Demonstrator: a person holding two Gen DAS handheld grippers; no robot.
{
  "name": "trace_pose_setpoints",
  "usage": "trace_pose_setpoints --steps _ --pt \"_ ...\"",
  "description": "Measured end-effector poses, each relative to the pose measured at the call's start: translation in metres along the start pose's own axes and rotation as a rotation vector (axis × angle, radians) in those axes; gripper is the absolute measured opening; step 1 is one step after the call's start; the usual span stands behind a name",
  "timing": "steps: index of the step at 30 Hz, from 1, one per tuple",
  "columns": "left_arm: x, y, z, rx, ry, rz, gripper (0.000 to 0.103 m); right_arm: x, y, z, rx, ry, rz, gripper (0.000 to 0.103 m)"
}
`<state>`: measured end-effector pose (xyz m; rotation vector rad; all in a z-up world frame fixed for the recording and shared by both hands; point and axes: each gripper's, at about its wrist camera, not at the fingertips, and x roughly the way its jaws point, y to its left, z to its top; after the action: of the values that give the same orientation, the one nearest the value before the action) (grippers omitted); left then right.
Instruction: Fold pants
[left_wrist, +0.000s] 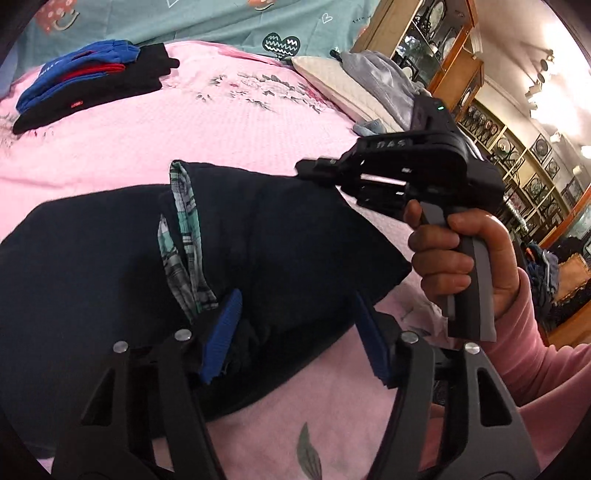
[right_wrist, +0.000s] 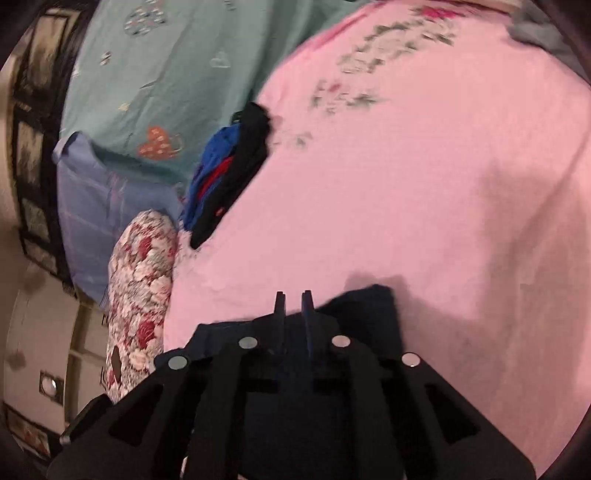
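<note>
A pink bedspread (left_wrist: 229, 122) with a faded flower print covers most of the scene, and a teal sheet (left_wrist: 221, 26) with heart shapes lies along its far edge. On the near part of the bedspread lie the dark navy pants (left_wrist: 280, 236), folded over into a thick bundle, with a strip of checked lining (left_wrist: 184, 229) showing at the folded edge. Far to the left, well apart from the pants, sits a small stack of folded clothes (left_wrist: 85, 88) in black, blue and red. On the far right a white pillow (left_wrist: 343, 88) rests beside a heap of grey cloth, with wooden display shelves (left_wrist: 458, 62) behind it. In the right wrist view a flowered bolster (right_wrist: 144, 291) lies at the left edge of the bedspread. The left gripper (left_wrist: 295, 336) is over the near edge of the pants with its blue pads spread wide apart; the left pad (left_wrist: 221, 332) touches the fabric, and nothing is clamped between them. The right gripper (right_wrist: 293, 314) is held by a hand (left_wrist: 465, 266) in a pink sleeve (left_wrist: 546, 354); its two fingers are drawn nearly together with a thin gap, above the navy fabric, and whether they pinch any cloth cannot be told.
</note>
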<state>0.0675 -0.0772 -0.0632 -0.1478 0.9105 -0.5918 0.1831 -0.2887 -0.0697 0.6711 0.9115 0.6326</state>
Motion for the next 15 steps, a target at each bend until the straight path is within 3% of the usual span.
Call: trace_pose_setpoints --steps 2,4,6,7,8,10,12,15 --pt "0.0 0.002 -0.001 -0.011 -0.006 -0.01 0.063 0.008 0.027 -0.007 -0.09 0.061 0.097 0.015" --pt "0.002 0.001 0.0 -0.025 -0.019 0.006 0.064 0.034 0.046 -0.016 -0.148 0.176 0.188 0.016" --pt "0.003 -0.002 -0.002 -0.011 -0.025 0.024 0.064 0.065 0.046 -0.02 -0.146 0.269 0.142 0.015" --pt "0.001 -0.004 -0.004 -0.001 -0.031 0.031 0.064 0.082 0.034 -0.017 -0.129 0.285 0.053 0.013" --pt "0.001 -0.005 -0.006 0.012 -0.038 0.04 0.064 0.085 0.023 -0.012 -0.1 0.267 0.05 0.003" --pt "0.001 -0.005 -0.007 0.016 -0.043 0.049 0.064 0.074 0.008 -0.004 -0.021 0.202 0.026 0.001" --pt "0.001 -0.003 -0.006 0.008 -0.051 0.042 0.064 0.044 0.015 0.0 -0.056 0.088 -0.025 0.017" --pt "0.001 -0.002 -0.006 0.006 -0.054 0.035 0.064 0.005 0.024 -0.009 -0.103 0.049 0.077 0.02"
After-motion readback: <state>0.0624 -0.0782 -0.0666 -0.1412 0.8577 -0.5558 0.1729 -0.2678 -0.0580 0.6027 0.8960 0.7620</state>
